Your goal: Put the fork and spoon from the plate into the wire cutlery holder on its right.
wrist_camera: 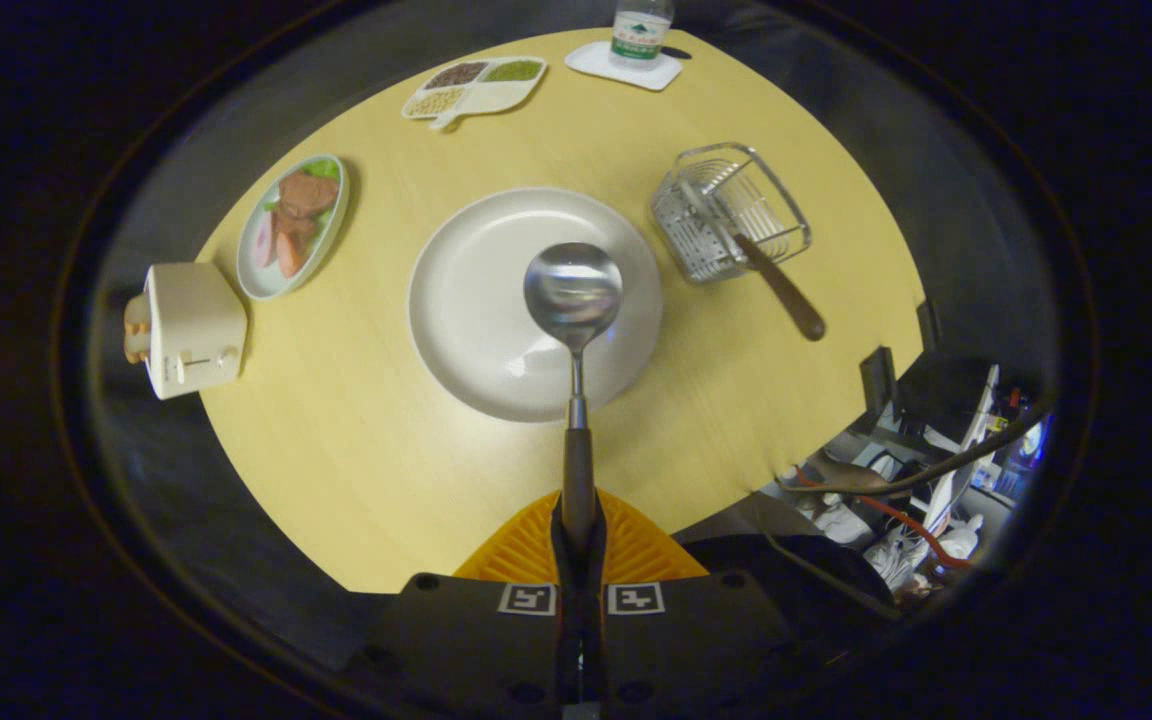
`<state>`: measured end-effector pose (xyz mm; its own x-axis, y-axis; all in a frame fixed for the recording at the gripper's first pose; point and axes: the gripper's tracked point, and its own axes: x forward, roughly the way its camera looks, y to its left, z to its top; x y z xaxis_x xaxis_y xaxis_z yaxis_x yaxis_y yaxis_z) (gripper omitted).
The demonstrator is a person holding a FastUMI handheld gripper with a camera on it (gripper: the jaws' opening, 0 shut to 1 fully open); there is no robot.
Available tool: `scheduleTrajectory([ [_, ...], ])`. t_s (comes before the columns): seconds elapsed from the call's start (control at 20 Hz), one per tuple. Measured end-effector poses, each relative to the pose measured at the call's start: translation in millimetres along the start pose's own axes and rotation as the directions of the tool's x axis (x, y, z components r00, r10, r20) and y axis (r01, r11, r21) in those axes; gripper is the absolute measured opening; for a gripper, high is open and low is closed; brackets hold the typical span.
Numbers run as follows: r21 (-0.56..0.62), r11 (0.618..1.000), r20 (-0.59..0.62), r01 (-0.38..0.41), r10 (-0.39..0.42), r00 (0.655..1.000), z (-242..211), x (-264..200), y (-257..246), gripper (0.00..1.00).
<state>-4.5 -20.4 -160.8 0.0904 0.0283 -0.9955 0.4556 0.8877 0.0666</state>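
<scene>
Above the plate: claw [578,535] carries the spoon [573,295] high over the round wooden surface [376,430], bowl end pointing forward.

Claw: fingers closed tight on the spoon's dark handle, one pressing from each side, no gap visible between them; the handle runs straight out along the line of the fingers.

Spoon: its shiny bowl hangs over the white plate [476,300], apparently lifted clear of it, though the height cannot be judged exactly.

Fork: already in the wire cutlery holder [726,210], head down among the wires, its brown handle [786,295] leaning out over the near rim toward the surface.

Holder: stands just beside the plate, ahead of the fingers and off to their right, its open mouth facing up.

Plate: looks bare of cutlery, so the spoon appears to be the last piece to move.

Step in hand: carrying the spoon across to the holder, by this reading.

Doing it well: swing right until the bowl is over the open mouth, tip the spoon toward upright, and lower it into the free space away from the leaning fork handle before letting go.

Risk: a light wire basket could tip or slide if the spoon knocks its rim or the fork; a release from height might bounce the spoon out.

Bystanders: toaster [191,330], dish of food [294,225], divided snack tray [476,85] and water bottle [641,30] sit well apart from the route.
</scene>
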Motion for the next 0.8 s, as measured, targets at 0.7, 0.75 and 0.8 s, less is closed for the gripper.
scheduleTrajectory([
  [0.7, 0.231, 0.972, -0.137, -0.048, 0.081, 0.987, 74.7, 4.2, -66.5, 0.05],
  [0.75, 0.238, 0.970, -0.144, -0.052, 0.088, 0.986, 79.3, 7.3, -67.0, 0.05],
  [0.8, 0.241, 0.969, -0.154, -0.056, 0.095, 0.983, 83.6, 10.7, -67.7, 0.05],
])
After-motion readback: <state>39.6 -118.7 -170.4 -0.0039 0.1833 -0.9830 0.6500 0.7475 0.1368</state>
